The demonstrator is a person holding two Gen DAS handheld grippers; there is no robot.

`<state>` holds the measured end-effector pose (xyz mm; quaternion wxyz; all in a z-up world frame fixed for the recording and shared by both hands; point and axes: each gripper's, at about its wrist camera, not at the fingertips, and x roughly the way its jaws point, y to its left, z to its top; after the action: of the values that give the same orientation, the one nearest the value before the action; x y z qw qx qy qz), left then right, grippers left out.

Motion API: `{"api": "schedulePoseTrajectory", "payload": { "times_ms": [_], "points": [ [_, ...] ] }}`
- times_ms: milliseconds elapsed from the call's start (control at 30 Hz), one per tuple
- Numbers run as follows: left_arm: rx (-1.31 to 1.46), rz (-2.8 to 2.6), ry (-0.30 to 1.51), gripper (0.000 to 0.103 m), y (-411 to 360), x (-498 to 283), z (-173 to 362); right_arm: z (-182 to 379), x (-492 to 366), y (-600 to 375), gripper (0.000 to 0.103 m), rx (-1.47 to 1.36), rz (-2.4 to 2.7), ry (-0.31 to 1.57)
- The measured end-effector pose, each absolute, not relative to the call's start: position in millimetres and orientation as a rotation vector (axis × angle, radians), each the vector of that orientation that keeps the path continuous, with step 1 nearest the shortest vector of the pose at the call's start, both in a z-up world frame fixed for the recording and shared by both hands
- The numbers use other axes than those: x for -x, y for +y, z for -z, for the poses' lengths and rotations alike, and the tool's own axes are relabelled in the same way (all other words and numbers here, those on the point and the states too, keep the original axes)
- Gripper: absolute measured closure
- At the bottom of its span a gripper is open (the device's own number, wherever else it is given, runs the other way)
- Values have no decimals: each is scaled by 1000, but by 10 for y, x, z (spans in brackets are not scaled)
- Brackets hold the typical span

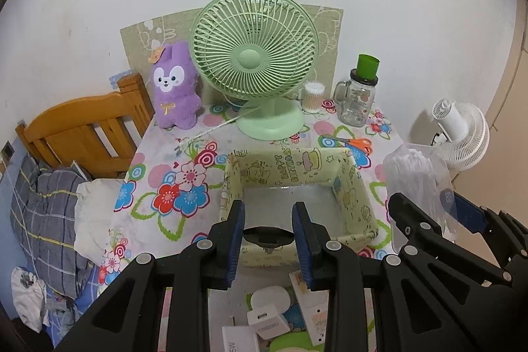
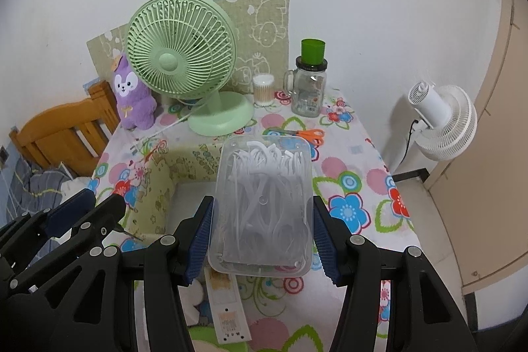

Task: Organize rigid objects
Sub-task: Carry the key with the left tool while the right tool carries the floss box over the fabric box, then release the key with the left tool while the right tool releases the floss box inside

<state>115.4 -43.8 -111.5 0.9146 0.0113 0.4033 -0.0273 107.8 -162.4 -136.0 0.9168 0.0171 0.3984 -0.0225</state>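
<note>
My right gripper (image 2: 262, 210) is shut on a clear plastic box of white floss picks (image 2: 264, 203), held above the table just right of the yellow-green cartoon-print storage bin (image 2: 165, 183). The same box shows in the left wrist view (image 1: 419, 187), between the right gripper's fingers. My left gripper (image 1: 268, 213) holds a small dark round object (image 1: 268, 238) between its blue pads, above the near wall of the bin (image 1: 359, 197). The bin's floor looks bare.
On the floral tablecloth stand a green desk fan (image 1: 255, 61), a purple plush (image 1: 175, 88), a cotton-swab jar (image 1: 313, 96), a glass mug jar with a green cap (image 1: 359, 94) and orange scissors (image 1: 354, 143). White chargers (image 1: 267, 315) and a card (image 2: 227, 309) lie near me. A wooden headboard (image 1: 82, 127) stands left, a white fan (image 2: 442, 117) right.
</note>
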Motion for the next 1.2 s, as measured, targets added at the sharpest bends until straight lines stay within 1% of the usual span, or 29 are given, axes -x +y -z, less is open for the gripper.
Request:
{"api": "schedulePoseTrajectory", "payload": {
  "times_ms": [733,1200],
  "points": [
    [3,52,811,74,-441,-1731,1127,1376,-1707,-1621,43,-31,47,804],
    [27,42,914,74,-444,-2053,1565,1760,-2165,-1667,43,-55,48,865]
  ]
}}
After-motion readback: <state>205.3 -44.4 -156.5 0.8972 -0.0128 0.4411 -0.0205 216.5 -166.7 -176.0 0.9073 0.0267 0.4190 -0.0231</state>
